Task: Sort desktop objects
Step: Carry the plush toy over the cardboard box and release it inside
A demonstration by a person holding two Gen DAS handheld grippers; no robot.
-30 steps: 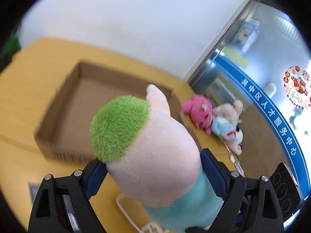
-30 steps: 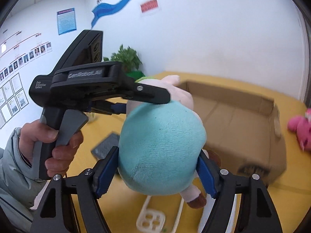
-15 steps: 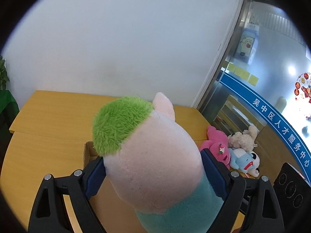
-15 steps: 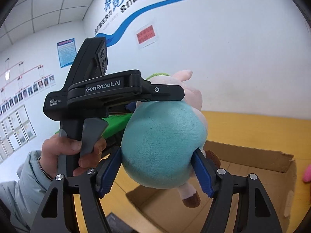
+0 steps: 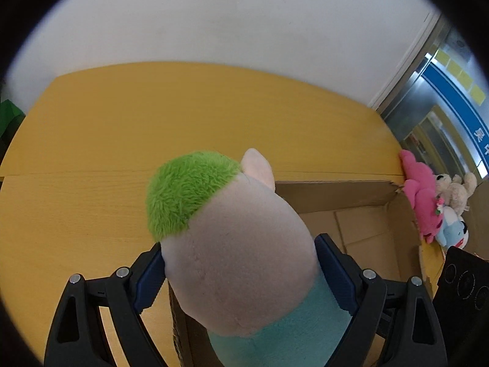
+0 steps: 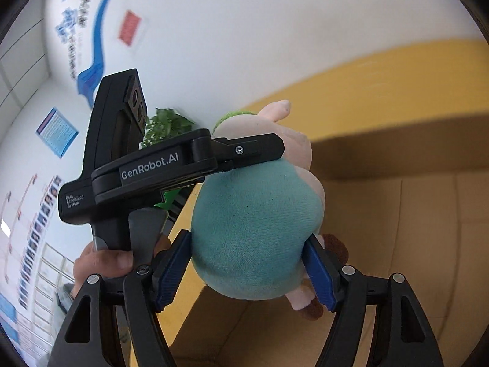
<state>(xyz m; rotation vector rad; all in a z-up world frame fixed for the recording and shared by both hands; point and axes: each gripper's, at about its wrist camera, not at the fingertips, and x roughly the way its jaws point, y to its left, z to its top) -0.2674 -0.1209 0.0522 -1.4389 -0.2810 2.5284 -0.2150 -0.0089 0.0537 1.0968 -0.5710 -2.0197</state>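
Observation:
A plush pig with green hair, a pink head and a teal body is held by both grippers above an open cardboard box. My left gripper is shut on the pig's head, its blue pads pressing both sides. In the right wrist view my right gripper is shut on the teal body of the pig, with a brown foot sticking out below. The left gripper's upper finger lies across the pig's neck, and a person's hand grips its handle. The box floor lies under the pig.
The box stands on a yellow table against a white wall. Beyond the box's right end lie a pink plush, a beige teddy and a blue-white plush. A black device sits at the right edge. A potted plant stands at the table's far corner.
Both grippers have carried the pig sideways from beside the box to over its open top. The right wrist view has rolled, so the table now looks tilted.

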